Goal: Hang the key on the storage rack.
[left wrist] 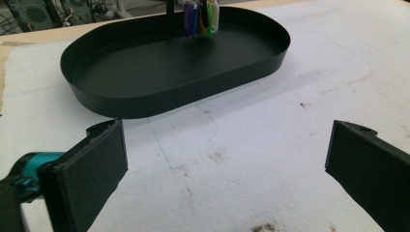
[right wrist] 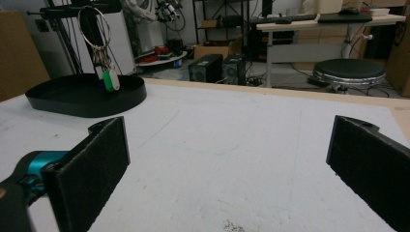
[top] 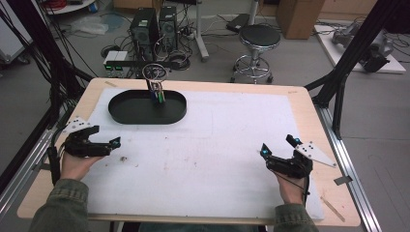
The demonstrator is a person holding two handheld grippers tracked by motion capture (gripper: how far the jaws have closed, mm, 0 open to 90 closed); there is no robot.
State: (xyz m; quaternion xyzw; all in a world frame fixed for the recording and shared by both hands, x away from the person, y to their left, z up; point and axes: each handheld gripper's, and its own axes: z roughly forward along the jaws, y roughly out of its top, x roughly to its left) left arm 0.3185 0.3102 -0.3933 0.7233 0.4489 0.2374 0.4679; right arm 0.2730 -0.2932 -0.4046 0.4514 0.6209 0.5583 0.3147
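A black oval tray (top: 126, 115) lies at the back left of the white mat. Above it a metal key ring (top: 155, 72) hangs from a thin stand, and its coloured tags (top: 158, 95) dangle into the tray. My left gripper (top: 105, 136) rests near the mat's left edge, open and holding nothing. The left gripper view looks past my open left gripper (left wrist: 227, 133) to the tray (left wrist: 145, 102) and the tags (left wrist: 200, 17). My right gripper (top: 278, 146) sits at the right front, also open and holding nothing. From the right gripper (right wrist: 227, 130) the tray (right wrist: 87, 105), ring (right wrist: 94, 24) and tags (right wrist: 110, 78) lie far left.
A white foam mat (top: 217, 145) covers most of the wooden table (top: 300, 104). Behind the table stand a round stool (top: 259, 36) and computer towers (top: 154, 24) among cables. Black frame posts (top: 355, 50) rise at the right, and black cables hang at the left.
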